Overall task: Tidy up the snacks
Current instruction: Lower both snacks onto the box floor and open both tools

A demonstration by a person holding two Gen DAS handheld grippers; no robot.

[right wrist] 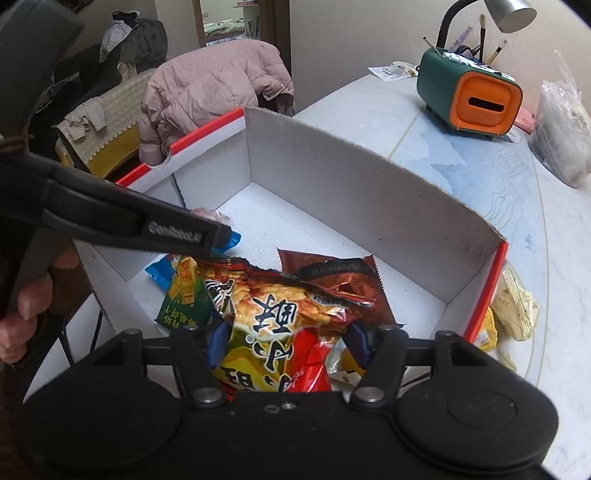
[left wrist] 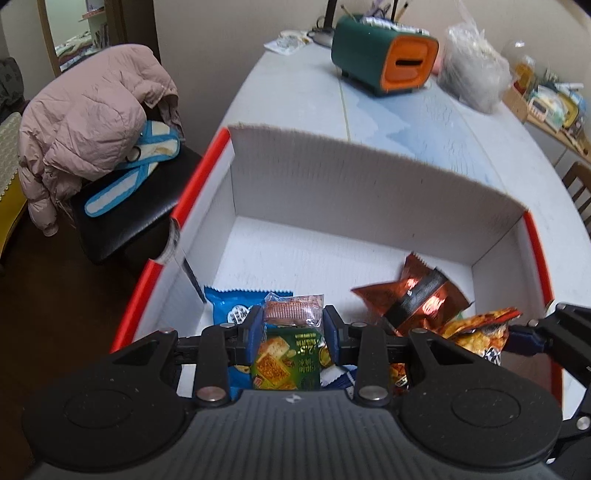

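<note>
A white cardboard box (left wrist: pixel 362 184) with red edges stands open on the table. My left gripper (left wrist: pixel 293 325) hangs low inside it, shut on a clear-wrapped brown snack packet (left wrist: pixel 293 310). Below it lie a green cracker packet (left wrist: pixel 284 362) and a blue packet (left wrist: pixel 229 310). A red-brown foil packet (left wrist: pixel 417 291) rests on the box floor. My right gripper (right wrist: pixel 288 341) is shut on a large yellow and red chips bag (right wrist: pixel 273 306), held over the near part of the box (right wrist: pixel 369 192). One finger (right wrist: pixel 177 229) of the left gripper crosses the right wrist view.
On the table behind the box stand a green and orange pen holder (left wrist: pixel 384 59), a clear plastic bag (left wrist: pixel 476 74) and a desk lamp (right wrist: pixel 509 13). Loose snack packets (right wrist: pixel 517 302) lie outside the box's right wall. A chair with a pink jacket (left wrist: pixel 92 122) stands to the left.
</note>
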